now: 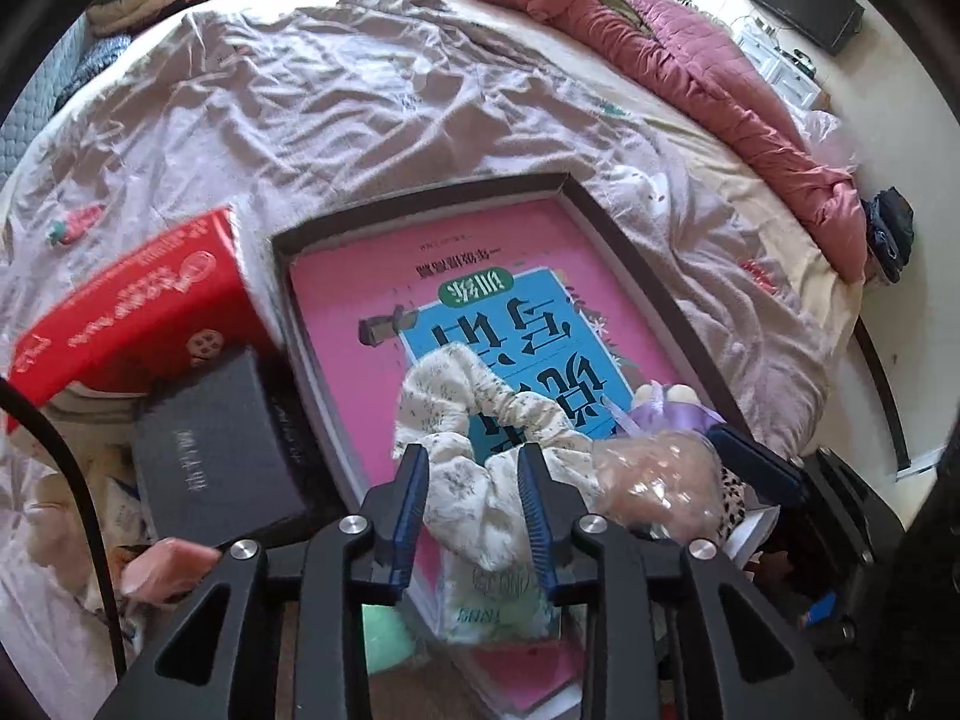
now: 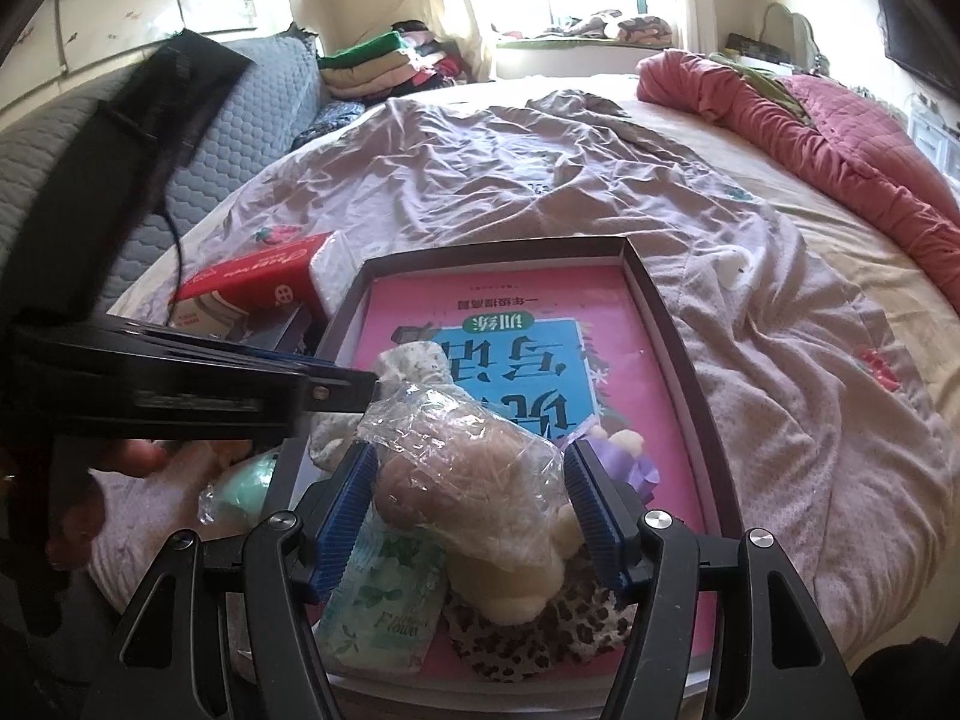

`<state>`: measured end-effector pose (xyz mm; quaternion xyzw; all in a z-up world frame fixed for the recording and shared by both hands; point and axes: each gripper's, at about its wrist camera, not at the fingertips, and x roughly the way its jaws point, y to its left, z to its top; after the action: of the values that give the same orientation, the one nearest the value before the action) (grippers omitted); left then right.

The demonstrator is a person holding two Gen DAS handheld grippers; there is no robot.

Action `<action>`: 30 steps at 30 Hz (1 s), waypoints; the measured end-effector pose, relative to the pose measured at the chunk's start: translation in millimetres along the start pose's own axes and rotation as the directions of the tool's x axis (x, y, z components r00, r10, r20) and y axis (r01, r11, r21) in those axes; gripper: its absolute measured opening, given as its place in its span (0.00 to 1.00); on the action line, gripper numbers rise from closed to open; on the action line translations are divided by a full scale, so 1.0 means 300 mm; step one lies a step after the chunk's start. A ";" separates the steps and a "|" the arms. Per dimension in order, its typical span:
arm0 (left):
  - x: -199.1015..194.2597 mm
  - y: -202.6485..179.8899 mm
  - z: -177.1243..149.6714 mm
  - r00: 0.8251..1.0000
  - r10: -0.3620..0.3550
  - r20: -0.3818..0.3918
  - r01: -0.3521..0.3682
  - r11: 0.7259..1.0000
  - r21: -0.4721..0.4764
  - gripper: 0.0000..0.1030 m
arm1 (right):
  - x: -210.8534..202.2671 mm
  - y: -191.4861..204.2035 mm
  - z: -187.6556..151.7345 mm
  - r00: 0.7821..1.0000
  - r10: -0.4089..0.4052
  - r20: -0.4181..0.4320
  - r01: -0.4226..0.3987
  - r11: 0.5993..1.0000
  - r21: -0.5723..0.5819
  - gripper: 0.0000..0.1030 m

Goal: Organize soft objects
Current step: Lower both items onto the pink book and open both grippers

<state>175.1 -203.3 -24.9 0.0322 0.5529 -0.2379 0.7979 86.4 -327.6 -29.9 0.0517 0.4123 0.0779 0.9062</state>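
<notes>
A dark shallow box with a pink and blue book inside lies on the bed; it also shows in the right wrist view. My left gripper is shut on a white floral scrunchie over the box. My right gripper is shut on a plush toy in clear plastic wrap, also over the box; the toy shows in the left wrist view. In the box lie a green tissue pack, a leopard-print scrunchie and a small purple doll.
A red box and a dark grey box lie left of the dark box. A green wrapped item lies by them. A crumpled mauve sheet covers the bed; a red quilt is bunched at far right.
</notes>
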 end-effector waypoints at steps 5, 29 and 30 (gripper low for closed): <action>-0.043 0.012 0.005 1.000 -0.020 0.002 0.020 1.000 -0.007 0.37 | 0.013 0.005 0.020 1.000 0.025 -0.010 -0.025 0.999 0.023 0.66; -0.224 0.054 -0.090 0.996 0.012 0.083 -0.007 0.998 -0.058 0.47 | 0.020 0.077 0.034 0.998 -0.016 -0.054 0.015 1.000 -0.022 0.71; -0.230 0.054 -0.092 0.996 0.010 0.085 -0.005 0.998 -0.058 0.47 | 0.015 0.075 0.033 0.998 -0.022 -0.054 0.021 1.000 -0.019 0.71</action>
<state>138.9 -156.7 22.8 0.0009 0.5248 -0.2199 0.8223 94.6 -304.8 -23.2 0.0366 0.4364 0.0735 0.8960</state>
